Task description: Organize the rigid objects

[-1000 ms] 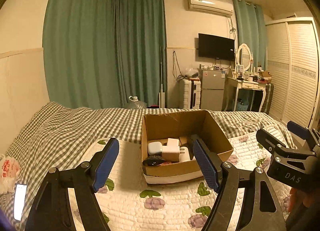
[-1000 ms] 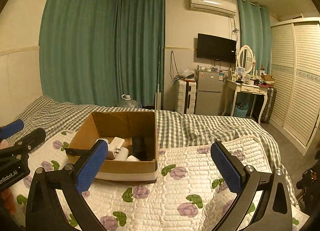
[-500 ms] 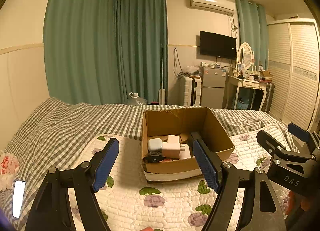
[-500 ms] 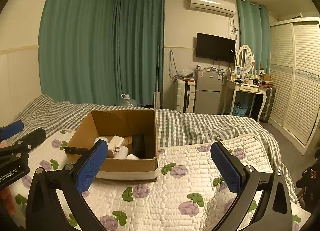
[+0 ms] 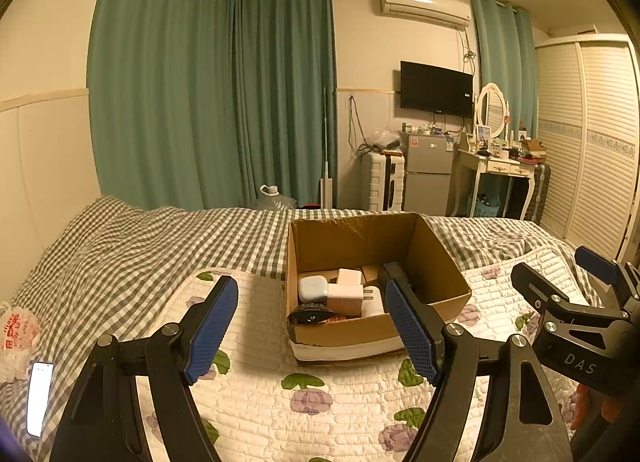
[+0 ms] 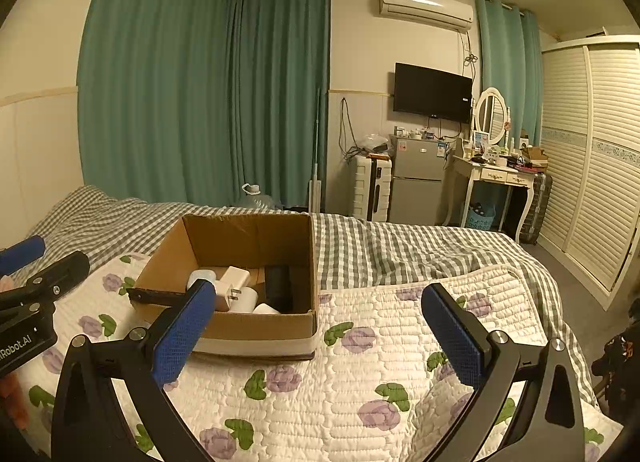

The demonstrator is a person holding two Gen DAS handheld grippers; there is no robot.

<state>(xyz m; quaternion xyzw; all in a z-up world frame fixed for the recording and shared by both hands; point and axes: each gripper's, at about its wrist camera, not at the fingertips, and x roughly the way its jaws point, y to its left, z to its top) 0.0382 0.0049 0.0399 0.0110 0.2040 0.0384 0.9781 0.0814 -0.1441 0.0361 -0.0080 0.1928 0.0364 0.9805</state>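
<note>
Both hand-held grippers, left [image 5: 312, 326] and right [image 6: 320, 332], gape wide near the cardboard box [image 5: 340, 336]; only the left view shows a phone [image 5: 39, 398].

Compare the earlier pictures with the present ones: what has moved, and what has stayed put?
Only the viewpoint shifted: both cameras tilted slightly, so the cardboard box sits a little lower in frame. Nothing was grasped or released. The left gripper and right gripper stay open and empty, and the chargers remain in the box on the floral quilt.
</note>
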